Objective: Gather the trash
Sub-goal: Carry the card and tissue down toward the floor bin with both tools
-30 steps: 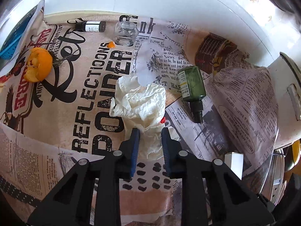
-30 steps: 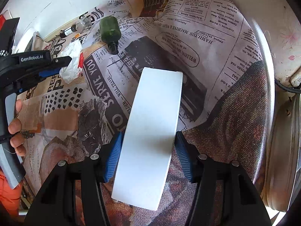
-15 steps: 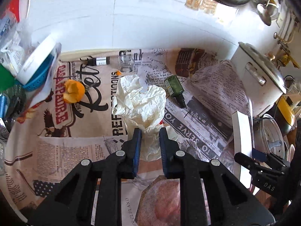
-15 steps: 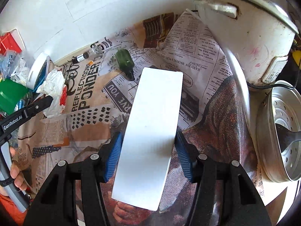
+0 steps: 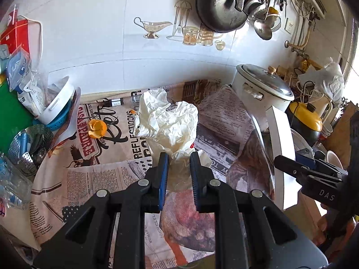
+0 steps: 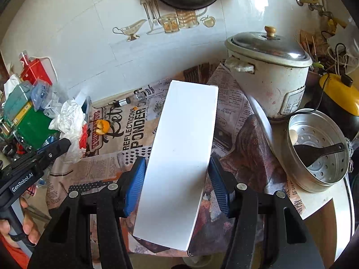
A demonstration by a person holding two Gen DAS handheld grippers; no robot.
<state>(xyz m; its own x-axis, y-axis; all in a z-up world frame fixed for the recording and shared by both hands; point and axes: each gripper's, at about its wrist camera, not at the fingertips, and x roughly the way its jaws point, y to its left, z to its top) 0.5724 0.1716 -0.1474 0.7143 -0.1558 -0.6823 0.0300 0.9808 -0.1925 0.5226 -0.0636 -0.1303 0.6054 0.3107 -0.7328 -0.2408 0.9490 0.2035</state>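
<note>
My left gripper (image 5: 178, 167) is shut on a crumpled white plastic bag (image 5: 167, 124) and holds it well above the newspaper-covered counter (image 5: 94, 174). My right gripper (image 6: 176, 177) is shut on a long white box (image 6: 181, 157), also lifted; the box shows edge-on in the left wrist view (image 5: 281, 154). The bag also shows in the right wrist view (image 6: 69, 121). An orange peel (image 5: 97, 128), a small dark vial (image 5: 115, 102) and a small glass jar (image 6: 140, 97) lie on the paper near the wall.
A white rice cooker (image 6: 269, 78) stands at the right, with a metal steamer pot (image 6: 318, 148) and a yellow appliance (image 6: 338, 96) beside it. Bowls, a strainer (image 5: 27, 148) and packets crowd the left. Pans and ladles hang on the tiled wall.
Both grippers have risen and pulled back from the counter, carrying the bag and the box. The green bottle seen earlier is now hidden behind them.
</note>
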